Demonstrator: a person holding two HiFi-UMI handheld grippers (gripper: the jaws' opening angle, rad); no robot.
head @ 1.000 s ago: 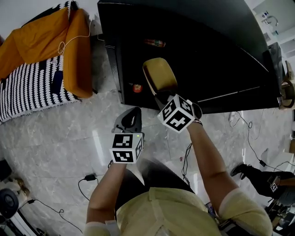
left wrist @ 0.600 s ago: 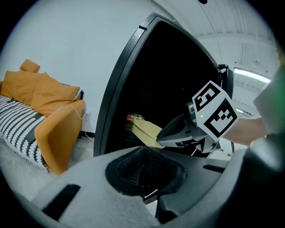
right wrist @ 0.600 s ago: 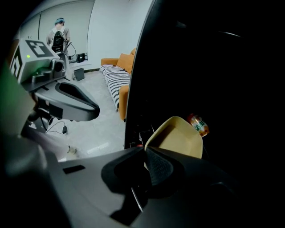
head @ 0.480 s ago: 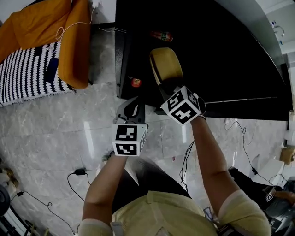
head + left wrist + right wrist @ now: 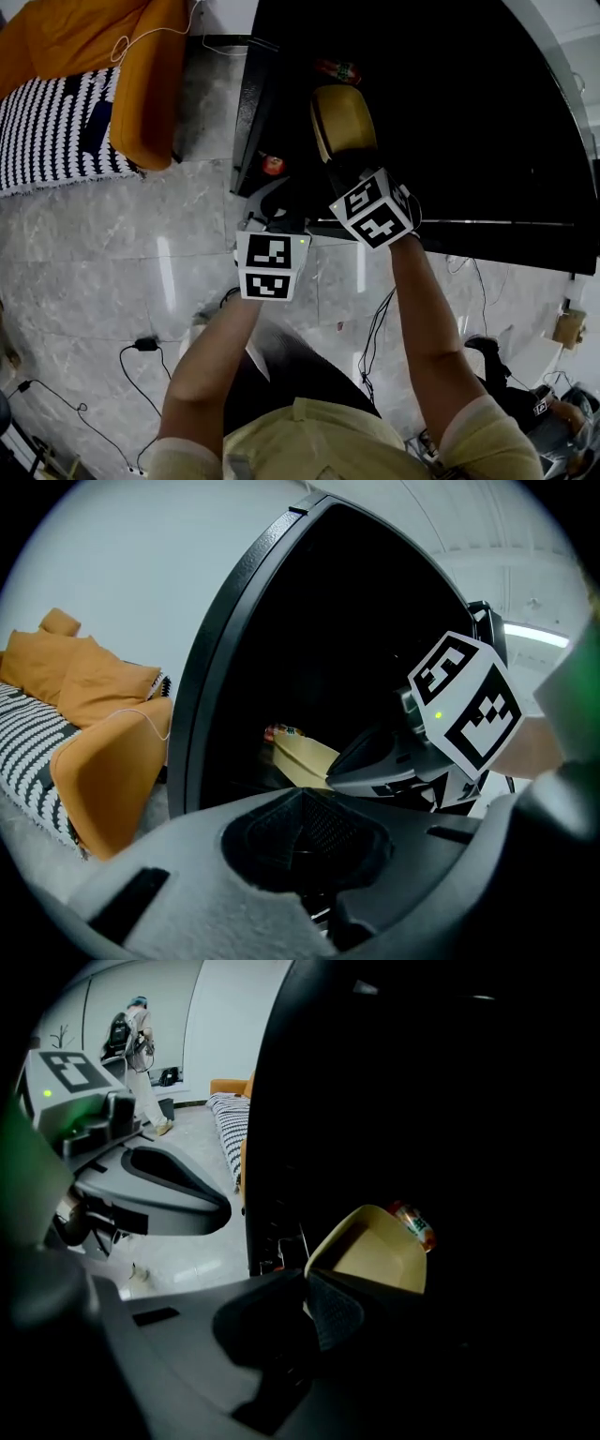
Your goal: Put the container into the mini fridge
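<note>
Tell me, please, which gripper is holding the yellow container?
The right gripper: its jaws clamp the rim of the yellow container, while the left gripper is shut and empty.

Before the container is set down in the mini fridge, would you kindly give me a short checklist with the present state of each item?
1. Grip: right tongs are shut on the near rim of the container: ok.
2. Fridge open, its dark inside facing the container: ok.
3. Path ahead: a bottle lies just beyond the container; whether there is room enough: cannot tell.
4. Shelf beneath the container: too dark to see: cannot tell.
5. Left tongs shut, empty, beside the right ones and off the container: ok.
</note>
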